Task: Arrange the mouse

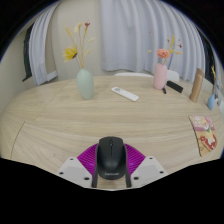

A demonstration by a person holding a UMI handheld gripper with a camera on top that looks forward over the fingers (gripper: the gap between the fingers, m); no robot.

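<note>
A pale wooden table [60, 115] stretched away ahead of the claw. Far beyond the fingers and to their left stood a pale green vase [86, 84] holding yellow flowers. Just right of it, also well beyond the fingers, a white remote control [125, 94] lay flat. Further right stood a pink vase [160, 76] with a flower stem, and near it a small dark object (too small to identify). To the right of the fingers, near the table's edge, lay a printed booklet [204, 132]. The claw [111, 172] sat lowest and nearest, and a black computer mouse [110, 155] rested between its purple pads [91, 158]. Whether the fingers pressed on the mouse or merely flanked it could not be told.
</note>
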